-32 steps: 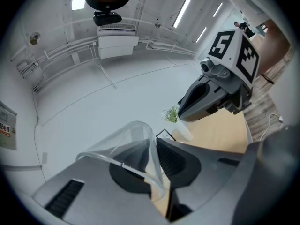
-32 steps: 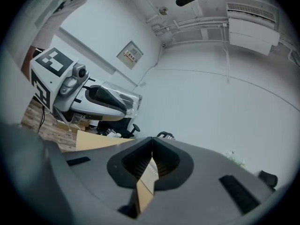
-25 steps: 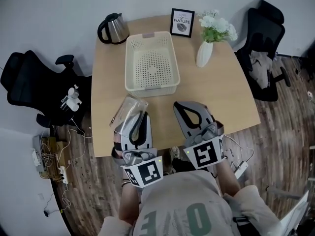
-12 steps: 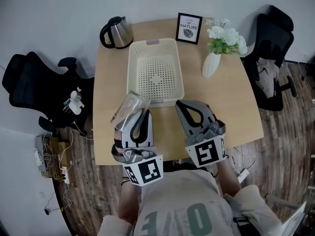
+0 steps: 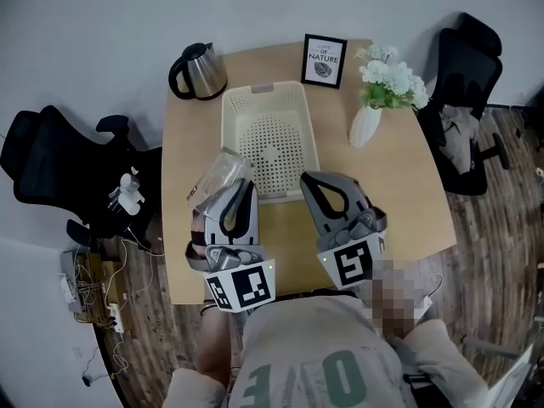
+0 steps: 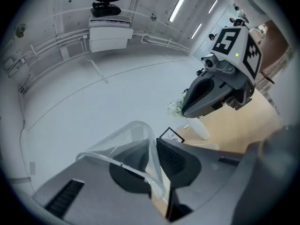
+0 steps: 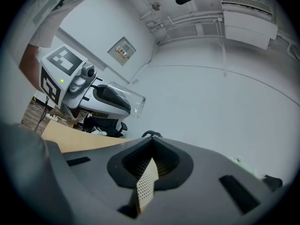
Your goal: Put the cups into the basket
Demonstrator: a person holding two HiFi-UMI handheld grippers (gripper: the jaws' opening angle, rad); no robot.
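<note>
My left gripper [image 5: 239,187] is shut on a clear plastic cup [image 5: 219,170], which lies tilted in the air beside the near left corner of the cream perforated basket [image 5: 228,134]. In the left gripper view the cup's wall [image 6: 126,142] is pinched between the jaws of the left gripper [image 6: 157,142]. My right gripper [image 5: 313,179] is shut and holds nothing, with its tip at the basket's near right corner. A sliver of basket [image 7: 146,182] shows past the right gripper [image 7: 150,149] in its own view. The basket has nothing in it.
On the far side of the wooden table [image 5: 382,185] stand a steel kettle [image 5: 197,70], a framed picture [image 5: 324,60] and a white vase of flowers [image 5: 365,124]. Black office chairs [image 5: 59,168] [image 5: 463,117] flank the table on both sides.
Both grippers have moved forward toward the basket. The cup, earlier short of the basket's near edge, now hangs beside its near left corner. Both grips are unchanged.
</note>
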